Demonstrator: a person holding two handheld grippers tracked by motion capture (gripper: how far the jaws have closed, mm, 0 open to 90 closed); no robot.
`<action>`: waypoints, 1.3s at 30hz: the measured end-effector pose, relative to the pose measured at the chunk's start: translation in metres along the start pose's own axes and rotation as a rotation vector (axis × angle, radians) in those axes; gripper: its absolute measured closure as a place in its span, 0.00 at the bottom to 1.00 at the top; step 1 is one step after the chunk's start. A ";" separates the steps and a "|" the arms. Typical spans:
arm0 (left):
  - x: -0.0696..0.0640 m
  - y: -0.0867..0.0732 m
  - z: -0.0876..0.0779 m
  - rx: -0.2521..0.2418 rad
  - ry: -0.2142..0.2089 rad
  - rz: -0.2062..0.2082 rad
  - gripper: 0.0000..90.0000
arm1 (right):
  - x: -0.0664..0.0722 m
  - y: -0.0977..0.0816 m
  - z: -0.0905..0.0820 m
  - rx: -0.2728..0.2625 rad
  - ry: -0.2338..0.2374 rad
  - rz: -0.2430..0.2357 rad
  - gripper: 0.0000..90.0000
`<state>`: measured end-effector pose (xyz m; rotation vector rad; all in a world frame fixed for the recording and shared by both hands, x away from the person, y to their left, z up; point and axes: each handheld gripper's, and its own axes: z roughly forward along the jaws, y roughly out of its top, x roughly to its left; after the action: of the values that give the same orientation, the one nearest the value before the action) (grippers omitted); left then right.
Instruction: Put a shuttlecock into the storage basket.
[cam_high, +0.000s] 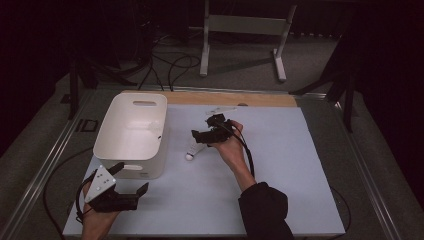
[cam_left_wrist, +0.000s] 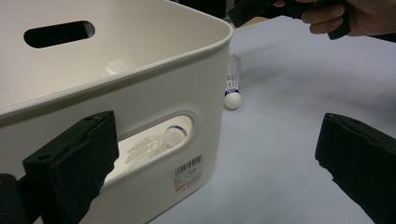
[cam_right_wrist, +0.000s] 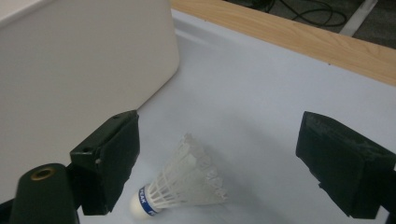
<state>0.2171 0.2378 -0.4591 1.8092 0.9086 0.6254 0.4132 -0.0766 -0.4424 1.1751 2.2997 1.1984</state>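
A white shuttlecock (cam_high: 192, 152) with a blue band lies on its side on the pale blue mat, just right of the white bin (cam_high: 150, 169). My right gripper (cam_high: 196, 136) hovers over it, open. In the right gripper view the shuttlecock (cam_right_wrist: 182, 187) lies between and below the spread jaws, nearer the left one, untouched by either. My left gripper (cam_high: 132, 178) is open at the bin's near corner and holds nothing. Its own view faces the bin wall (cam_left_wrist: 154, 93), where another shuttlecock (cam_left_wrist: 159, 142) inside the bin shows through the handle slot. The shuttlecock on the mat (cam_left_wrist: 232, 88) lies beyond.
The mat (cam_high: 290, 165) covers most of the table, with a wooden strip (cam_high: 235, 98) along its far edge. A small white object (cam_high: 220, 110) lies near that strip. Cables and a metal stand (cam_high: 240, 30) are on the floor behind.
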 end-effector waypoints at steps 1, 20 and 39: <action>0.000 0.000 0.000 0.001 0.000 0.001 0.00 | 0.000 0.000 0.001 0.004 -0.001 0.002 0.15; -0.001 0.000 0.000 0.002 0.001 0.004 0.00 | -0.001 -0.011 0.009 0.026 0.009 0.015 0.14; -0.001 0.001 0.000 0.001 0.001 0.004 0.00 | 0.002 -0.016 0.016 0.049 0.023 0.021 0.14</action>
<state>0.2167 0.2370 -0.4584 1.8117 0.9067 0.6282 0.4125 -0.0716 -0.4649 1.2115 2.3523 1.1752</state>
